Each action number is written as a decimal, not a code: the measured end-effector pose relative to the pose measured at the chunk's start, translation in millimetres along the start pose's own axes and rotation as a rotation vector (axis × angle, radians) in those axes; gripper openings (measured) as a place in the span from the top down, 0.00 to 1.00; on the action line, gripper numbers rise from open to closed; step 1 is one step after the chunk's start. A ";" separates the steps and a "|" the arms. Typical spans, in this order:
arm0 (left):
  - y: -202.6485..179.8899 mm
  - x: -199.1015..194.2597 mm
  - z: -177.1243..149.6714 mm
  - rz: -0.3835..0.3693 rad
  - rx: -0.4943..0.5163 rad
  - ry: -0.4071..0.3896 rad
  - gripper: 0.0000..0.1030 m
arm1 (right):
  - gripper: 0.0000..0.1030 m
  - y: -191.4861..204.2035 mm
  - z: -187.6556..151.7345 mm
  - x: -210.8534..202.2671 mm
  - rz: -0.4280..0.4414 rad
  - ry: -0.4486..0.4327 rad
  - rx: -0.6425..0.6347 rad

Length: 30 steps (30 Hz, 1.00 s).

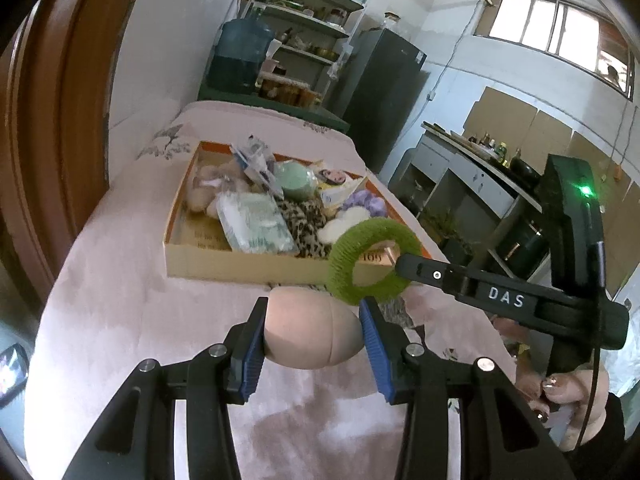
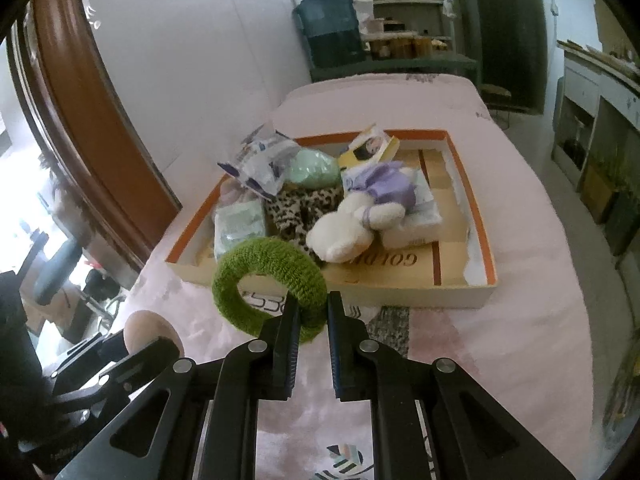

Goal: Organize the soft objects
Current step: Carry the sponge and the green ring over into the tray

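The left hand-held gripper (image 1: pixel 314 334) clamps a smooth peach-coloured soft egg-shaped ball (image 1: pixel 312 330) between its blue-padded fingers (image 1: pixel 252 354), held above the pink bedspread (image 1: pixel 132 312). The right hand-held gripper (image 2: pixel 313 312) is pinched narrow on the lower edge of a fuzzy green yarn-wrapped ring (image 2: pixel 268 280), which hangs upright in the air just in front of the box. A hand (image 1: pixel 568 396) grips the right tool's handle. Beyond both lies a shallow cardboard box with an orange rim (image 2: pixel 472 208) on the bed. Inside it are a white plush toy in a purple dress (image 2: pixel 360 220), a leopard-print cloth (image 2: pixel 300 208), a pale green round cushion (image 2: pixel 314 168) and plastic-wrapped packets (image 2: pixel 260 164).
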<state>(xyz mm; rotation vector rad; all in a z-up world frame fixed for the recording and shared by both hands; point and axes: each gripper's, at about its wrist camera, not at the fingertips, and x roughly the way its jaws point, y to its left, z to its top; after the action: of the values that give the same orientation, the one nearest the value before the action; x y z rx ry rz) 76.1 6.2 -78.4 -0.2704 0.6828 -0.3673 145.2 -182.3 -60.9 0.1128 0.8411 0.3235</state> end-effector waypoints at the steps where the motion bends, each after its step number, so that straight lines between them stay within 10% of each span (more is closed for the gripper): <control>1: -0.6 -0.1 2.5 0.002 0.004 -0.004 0.56 | 0.87 0.2 1.4 -2.0 -0.001 -0.005 -0.002; 30: -13.2 21.1 75.9 0.035 0.081 -0.069 0.56 | 0.87 -20.3 48.4 -21.0 -0.063 -0.095 -0.021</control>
<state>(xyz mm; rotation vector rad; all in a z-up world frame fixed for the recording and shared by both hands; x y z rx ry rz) 137.8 -5.1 -29.0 -0.1929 0.6027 -0.3495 173.1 -206.9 -18.3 0.0811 0.7453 0.2653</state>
